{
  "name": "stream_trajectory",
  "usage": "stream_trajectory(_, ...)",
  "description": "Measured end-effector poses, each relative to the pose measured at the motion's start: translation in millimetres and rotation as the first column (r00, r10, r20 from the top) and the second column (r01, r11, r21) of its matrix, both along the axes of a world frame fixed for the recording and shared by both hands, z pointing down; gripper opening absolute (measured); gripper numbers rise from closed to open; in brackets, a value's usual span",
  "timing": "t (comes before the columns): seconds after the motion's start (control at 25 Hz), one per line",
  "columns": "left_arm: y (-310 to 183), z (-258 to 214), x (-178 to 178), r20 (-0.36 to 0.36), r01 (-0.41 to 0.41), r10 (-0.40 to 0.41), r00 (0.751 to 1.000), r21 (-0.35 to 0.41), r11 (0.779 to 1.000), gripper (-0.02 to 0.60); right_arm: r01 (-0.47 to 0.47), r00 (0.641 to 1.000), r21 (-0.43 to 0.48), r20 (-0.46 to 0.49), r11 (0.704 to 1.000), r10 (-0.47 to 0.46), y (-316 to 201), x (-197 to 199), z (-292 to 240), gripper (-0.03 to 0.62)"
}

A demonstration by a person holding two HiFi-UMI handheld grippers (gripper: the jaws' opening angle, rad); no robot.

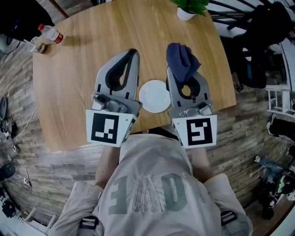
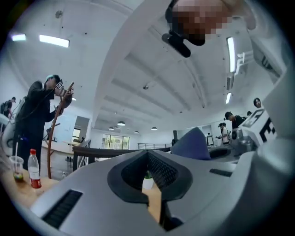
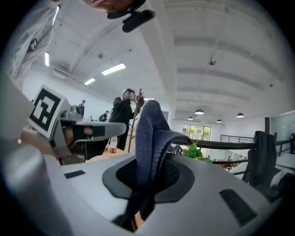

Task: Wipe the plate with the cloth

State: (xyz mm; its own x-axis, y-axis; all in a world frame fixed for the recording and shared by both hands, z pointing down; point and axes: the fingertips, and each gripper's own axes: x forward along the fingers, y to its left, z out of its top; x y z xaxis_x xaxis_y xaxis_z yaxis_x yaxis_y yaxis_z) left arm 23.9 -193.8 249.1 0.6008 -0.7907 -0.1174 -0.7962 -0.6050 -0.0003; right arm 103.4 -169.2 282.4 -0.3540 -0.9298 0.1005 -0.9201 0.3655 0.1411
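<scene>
A small white plate [image 1: 155, 96] lies near the front edge of the round wooden table [image 1: 83, 69], empty, directly below the gap between my two grippers. Both grippers are held high above the table and point roughly level. My left gripper [image 1: 132, 52] is shut with nothing between its jaws; its closed tips [image 2: 148, 153] fill the left gripper view. My right gripper [image 1: 180, 64] is shut on a dark blue cloth [image 1: 181, 59], which bunches up over the jaws. In the right gripper view the cloth [image 3: 150, 133] stands up out of the closed jaws. The cloth [image 2: 191, 145] also shows in the left gripper view.
A plastic bottle [image 1: 50, 33] and a cup [image 1: 39, 45] stand at the table's far left. A potted plant [image 1: 189, 7] sits at the far edge. A black chair [image 1: 258, 41] stands to the right. Other people [image 2: 37, 115] stand in the room.
</scene>
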Motion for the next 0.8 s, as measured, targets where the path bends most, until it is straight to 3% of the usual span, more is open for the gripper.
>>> stream_trajectory(0.16, 4, 14, 18, 0.106, -0.024, 0.025, 0.994, -0.014, 1.0, 0.008, -0.092, 0.996, 0.073, -0.006, 0.993, 0.092, 3, 18, -6, 0.057)
stream_trajectory(0.4, 0, 17, 25, 0.135, -0.034, 0.036, 0.99, -0.013, 0.999, 0.008, -0.13, 0.991, 0.021, 0.033, 0.991, 0.13, 9, 31, 9, 0.057)
stream_trajectory(0.8, 3, 22, 37, 0.159, -0.058, 0.061, 0.985, -0.02, 0.998, 0.008, -0.137, 0.99, 0.009, 0.014, 0.991, 0.137, 18, 33, 16, 0.057)
